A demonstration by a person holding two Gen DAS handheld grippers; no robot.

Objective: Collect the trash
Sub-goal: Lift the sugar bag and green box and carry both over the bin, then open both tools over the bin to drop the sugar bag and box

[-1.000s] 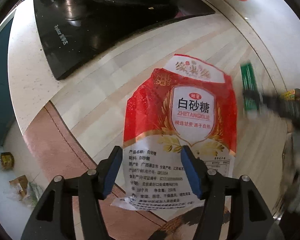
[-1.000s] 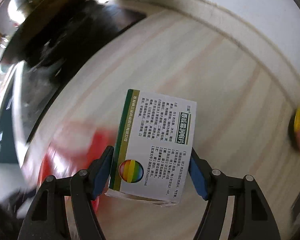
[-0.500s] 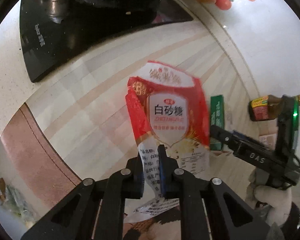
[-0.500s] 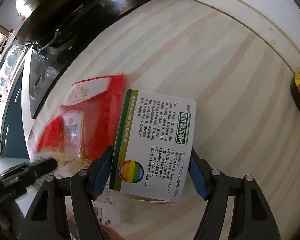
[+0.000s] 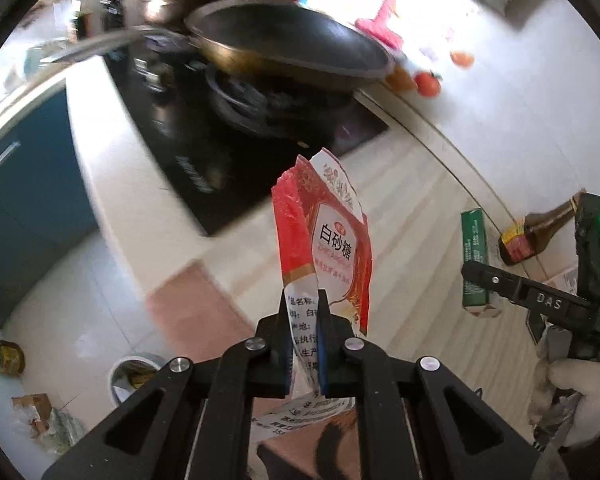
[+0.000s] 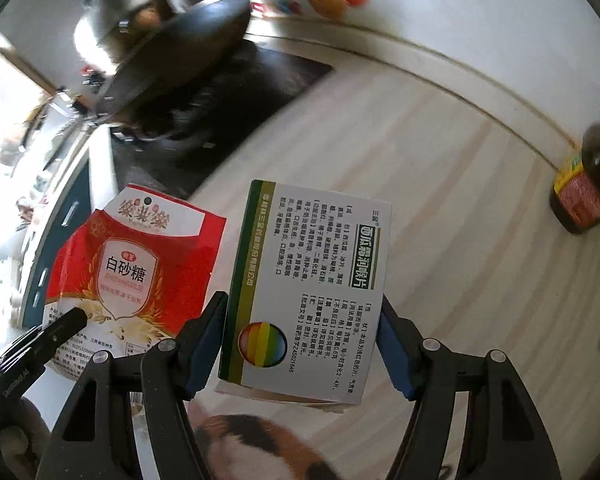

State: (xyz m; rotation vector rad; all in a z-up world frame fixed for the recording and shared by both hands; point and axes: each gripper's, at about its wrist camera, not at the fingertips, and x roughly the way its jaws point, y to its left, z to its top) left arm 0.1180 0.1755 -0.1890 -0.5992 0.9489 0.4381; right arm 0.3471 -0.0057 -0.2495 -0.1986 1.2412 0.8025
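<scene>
A red and white sugar bag (image 5: 332,240) hangs upright above the striped counter (image 5: 420,208). My left gripper (image 5: 303,320) is shut on its white lower edge. In the right wrist view the same bag (image 6: 132,264) shows at the left, with one left gripper finger (image 6: 74,318) across its bottom. My right gripper (image 6: 302,298) is shut on a white and green medicine box (image 6: 312,280), blue pads pressing both long sides. It holds the box clear of the counter. The left wrist view shows that box (image 5: 474,256) edge-on at the right, held by a gloved hand (image 5: 580,392).
A wok (image 5: 284,48) sits on the black hob (image 5: 204,152) at the back. A dark sauce bottle (image 6: 584,192) stands by the wall. On the floor are a small bin (image 5: 134,372), a bottle (image 5: 4,356) and scraps (image 5: 32,412). Orange-black fur (image 6: 260,440) shows below the box.
My left gripper shut on the bag's lower edge and lifted it off the counter. My right gripper rose with the box still in it.
</scene>
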